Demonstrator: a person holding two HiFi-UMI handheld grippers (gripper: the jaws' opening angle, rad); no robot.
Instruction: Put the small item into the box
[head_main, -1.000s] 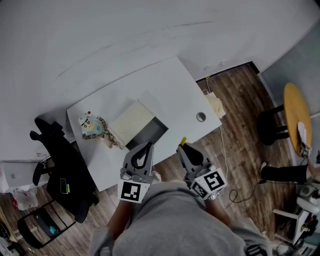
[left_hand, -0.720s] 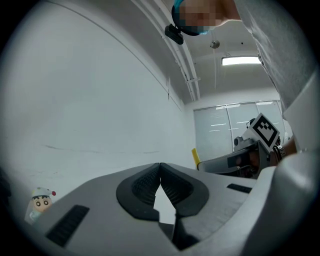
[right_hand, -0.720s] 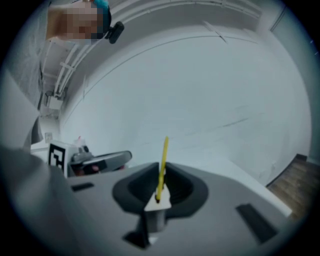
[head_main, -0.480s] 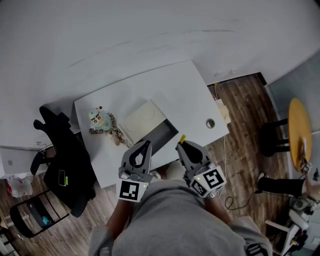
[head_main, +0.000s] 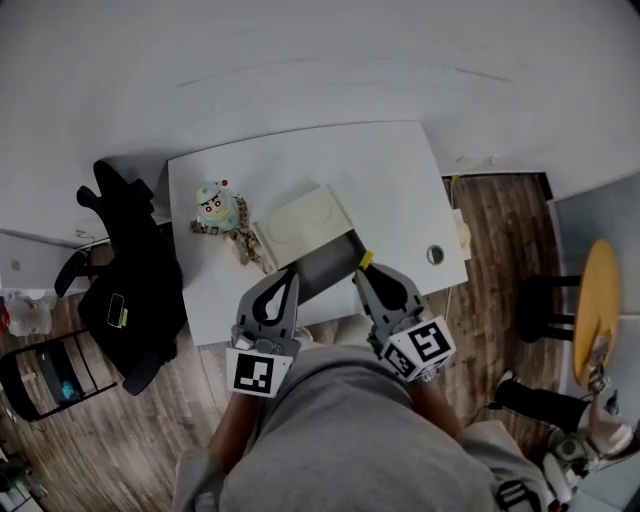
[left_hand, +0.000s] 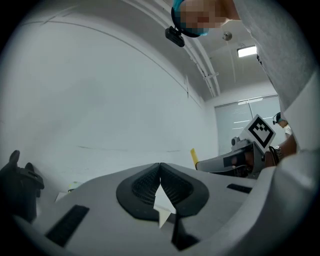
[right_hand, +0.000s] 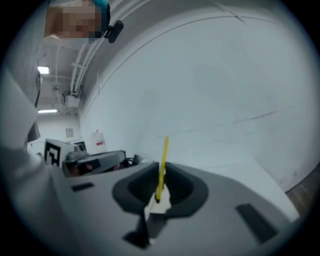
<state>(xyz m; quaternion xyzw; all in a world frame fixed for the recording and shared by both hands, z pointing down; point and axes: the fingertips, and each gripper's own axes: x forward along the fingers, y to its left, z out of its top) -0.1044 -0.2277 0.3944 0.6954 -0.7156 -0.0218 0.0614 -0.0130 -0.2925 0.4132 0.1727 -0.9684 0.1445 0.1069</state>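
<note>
On the white table (head_main: 390, 170) stands a box (head_main: 322, 266) with a dark inside; its cream lid (head_main: 303, 217) lies open behind it. My right gripper (head_main: 362, 271) is shut on a thin yellow strip (head_main: 366, 259) and hovers at the box's near right corner. The strip (right_hand: 163, 155) sticks up from the closed jaws (right_hand: 161, 174) in the right gripper view. My left gripper (head_main: 290, 274) is shut on nothing, at the box's near left edge; its pads (left_hand: 160, 167) meet. A small pale-blue toy figure (head_main: 216, 203) sits left of the box.
A black chair draped with dark clothing (head_main: 128, 290) stands left of the table. A cable hole (head_main: 434, 255) pierces the table's right part. On the wood floor to the right stands a round yellow stool (head_main: 597, 300). A white wall is behind the table.
The table and box have come closer to both grippers, whose tips now reach the box's near edge. Both stay shut, the yellow strip still in the right one.
</note>
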